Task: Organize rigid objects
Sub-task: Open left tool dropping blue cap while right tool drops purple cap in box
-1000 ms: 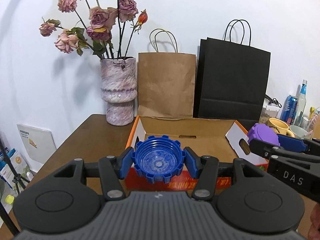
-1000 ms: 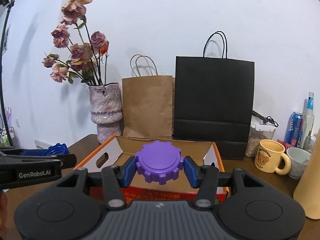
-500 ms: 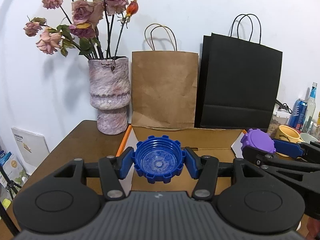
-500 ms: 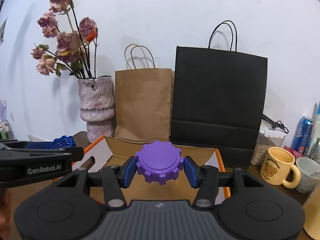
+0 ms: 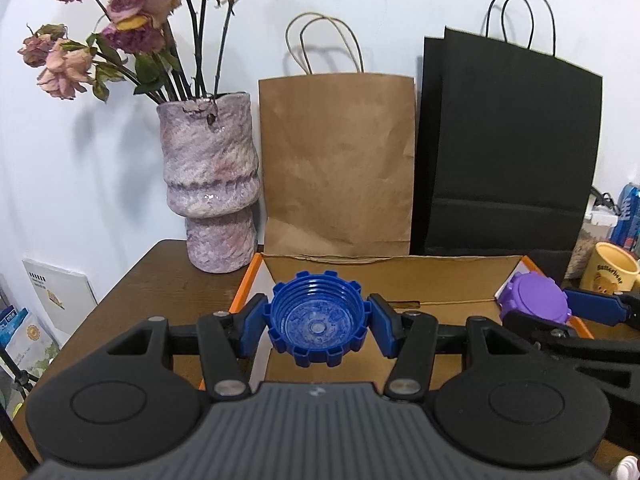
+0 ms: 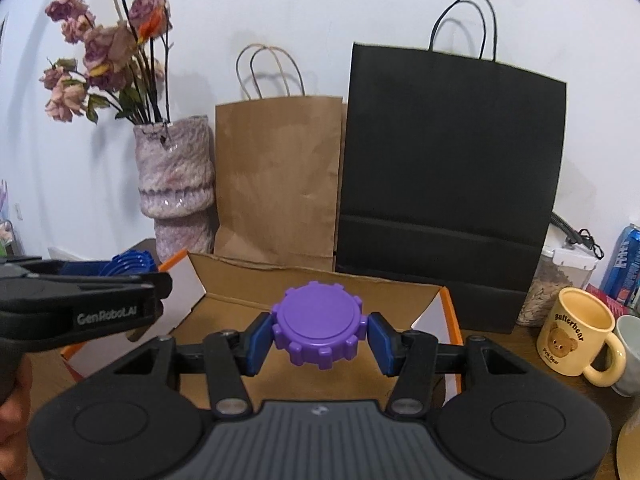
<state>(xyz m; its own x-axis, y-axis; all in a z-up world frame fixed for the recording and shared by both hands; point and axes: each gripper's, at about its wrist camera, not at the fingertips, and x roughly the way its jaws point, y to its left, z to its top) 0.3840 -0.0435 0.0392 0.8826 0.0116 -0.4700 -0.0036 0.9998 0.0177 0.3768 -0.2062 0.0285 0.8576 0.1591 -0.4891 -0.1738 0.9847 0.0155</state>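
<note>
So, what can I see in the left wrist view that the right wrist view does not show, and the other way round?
Only the left wrist view: the ribbed hollow inside of the blue cap in the left claw, and a white booklet leaning on the wall.
Only the right wrist view: the purple cap's flat top seen straight on in the right claw, a white cup beside the yellow mug, and a jar.
Both: the cardboard box, vase, brown bag, black bag.

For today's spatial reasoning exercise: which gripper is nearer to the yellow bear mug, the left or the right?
Right. The right gripper, shut on the purple cap, is beside the yellow bear mug. The left gripper, shut on the blue cap, is farther away, beyond the right one.
</note>
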